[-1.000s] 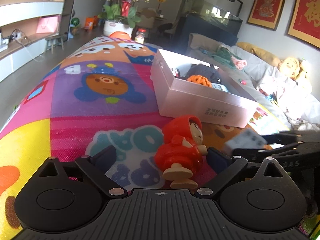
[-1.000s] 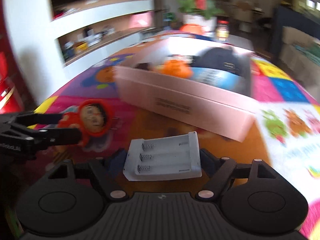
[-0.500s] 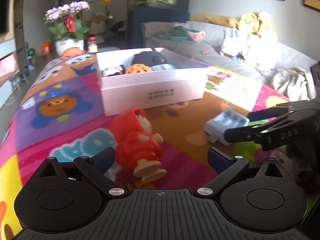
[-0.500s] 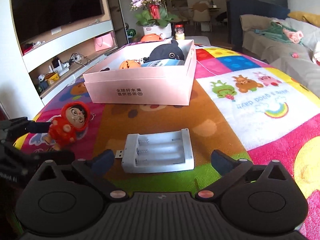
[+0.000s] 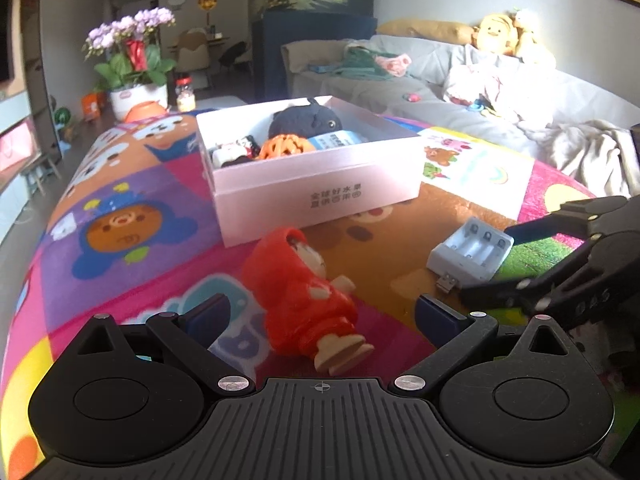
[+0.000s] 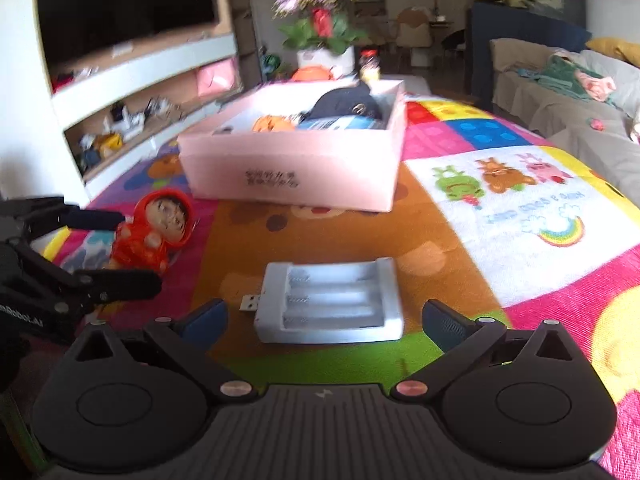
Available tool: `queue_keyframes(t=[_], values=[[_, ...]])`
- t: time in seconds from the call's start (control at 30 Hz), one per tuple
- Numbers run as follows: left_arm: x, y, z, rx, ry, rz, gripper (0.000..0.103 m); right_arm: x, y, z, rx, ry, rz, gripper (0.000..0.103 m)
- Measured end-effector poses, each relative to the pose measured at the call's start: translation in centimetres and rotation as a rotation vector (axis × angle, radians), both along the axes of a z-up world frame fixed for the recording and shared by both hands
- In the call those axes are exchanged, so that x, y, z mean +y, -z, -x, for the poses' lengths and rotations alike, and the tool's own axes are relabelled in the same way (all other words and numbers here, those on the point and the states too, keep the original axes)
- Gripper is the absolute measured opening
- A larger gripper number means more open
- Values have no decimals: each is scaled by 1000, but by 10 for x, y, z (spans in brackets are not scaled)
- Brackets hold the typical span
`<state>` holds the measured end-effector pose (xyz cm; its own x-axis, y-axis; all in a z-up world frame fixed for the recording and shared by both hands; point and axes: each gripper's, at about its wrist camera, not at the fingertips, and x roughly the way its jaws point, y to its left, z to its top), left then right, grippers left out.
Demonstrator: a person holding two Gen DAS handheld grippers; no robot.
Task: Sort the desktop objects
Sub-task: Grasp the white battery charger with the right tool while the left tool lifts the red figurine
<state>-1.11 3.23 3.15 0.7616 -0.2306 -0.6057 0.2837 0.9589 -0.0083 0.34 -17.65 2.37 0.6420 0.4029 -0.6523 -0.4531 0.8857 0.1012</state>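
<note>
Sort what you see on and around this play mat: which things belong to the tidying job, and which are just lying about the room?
Part of the job: red-hooded doll; white battery charger; pink box, already holding toys; left gripper; right gripper.

Just lying about: potted orchid; yellow plush toy; crumpled blanket; jar.

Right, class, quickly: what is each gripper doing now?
Left gripper: open around the red hooded doll figurine.
Right gripper: open around the white plastic battery charger.

A home living room. A grey sofa (image 5: 460, 92) with plush toys (image 5: 504, 32) lies far right. A potted orchid (image 5: 128, 60) stands far left.
</note>
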Motion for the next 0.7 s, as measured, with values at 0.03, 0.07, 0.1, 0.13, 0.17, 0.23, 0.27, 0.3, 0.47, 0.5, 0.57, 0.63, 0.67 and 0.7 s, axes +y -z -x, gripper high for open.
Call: queue_keyframes(t=[0.03, 0.07, 0.1, 0.13, 0.17, 0.23, 0.27, 0.3, 0.47, 0.5, 0.57, 0.63, 0.67, 0.7], values=[[1, 2, 1, 5, -5, 6, 101, 5, 2, -2, 13, -20, 23, 103], [2, 3, 2, 10, -7, 11, 101, 11, 2, -2, 6, -27, 51, 103], [2, 5, 3, 14, -7, 14, 101, 15, 3, -2, 3, -35, 70, 103], [3, 6, 3, 18, -6, 15, 101, 19, 4, -3, -2, -39, 88, 103], [3, 7, 3, 21, -6, 13, 101, 22, 4, -3, -6, -38, 96, 103], [3, 8, 1, 24, -12, 11, 101, 24, 4, -7, -5, -28, 89, 103], [3, 9, 0, 27, -19, 13, 101, 24, 4, -8, -6, -17, 86, 102], [3, 9, -2, 30, -27, 18, 101, 24, 4, -9, -11, -5, 86, 98], [-3, 12, -15, 54, -81, 13, 101, 23, 3, -7, -29, -4, 84, 91], [-4, 13, -19, 62, -99, -1, 101, 23, 3, -7, -29, -4, 84, 91], [-4, 13, -24, 72, -131, -7, 97, 22, 3, -8, -27, 16, 88, 91], [-5, 13, -26, 65, -143, -25, 81, 20, 2, -8, -24, 12, 83, 91], [-6, 13, -25, 58, -140, -28, 77, 20, 2, -7, -26, 10, 91, 91], [-6, 12, -24, 56, -132, -24, 69, 21, 2, -5, -28, 5, 97, 91]])
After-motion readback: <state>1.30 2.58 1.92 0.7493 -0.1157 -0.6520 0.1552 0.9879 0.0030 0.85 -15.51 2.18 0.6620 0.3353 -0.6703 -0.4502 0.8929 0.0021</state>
